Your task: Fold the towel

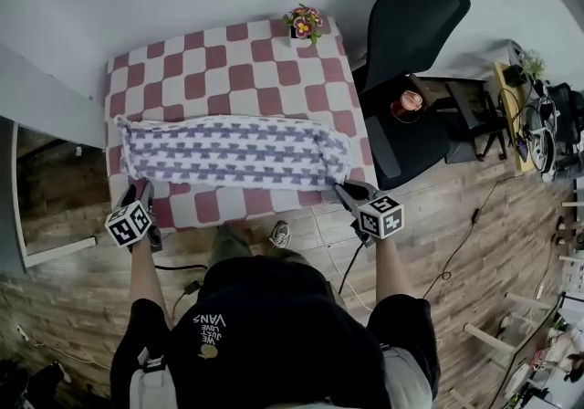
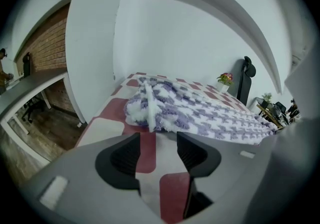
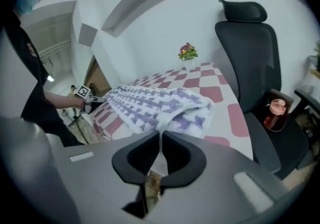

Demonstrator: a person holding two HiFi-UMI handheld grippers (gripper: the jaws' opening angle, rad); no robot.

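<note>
head view has the towel (image 1: 233, 152) laid out as a long strip across the checkered table (image 1: 219, 60), closer to your side than the far edge. that makes sense, since both short ends sit within reach of a hand each. the little flower pot (image 1: 304, 24) is parked at the far edge, well clear of anything you'd swing the cloth over.

your left gripper (image 1: 146, 190) is at the towel's left end and your right gripper (image 1: 345, 190) is at the right end, both coming in from the near edge and angled down. i'd say that's the setup for lifting both ends at once so the fold comes out even.

in the left gripper view the claw is spread apart with nothing in it. you just see red and white tablecloth through the gap, and the fluffy end of the towel sits just beyond the tips. so that side hasn't grabbed yet.

in the right gripper view the claw is pressed together right at the towel's near corner. only a thin white sliver shows between the tips, and i honestly can't tell whether that's fabric caught in there or just the table. check it before you lift, or one end comes up alone.
</note>
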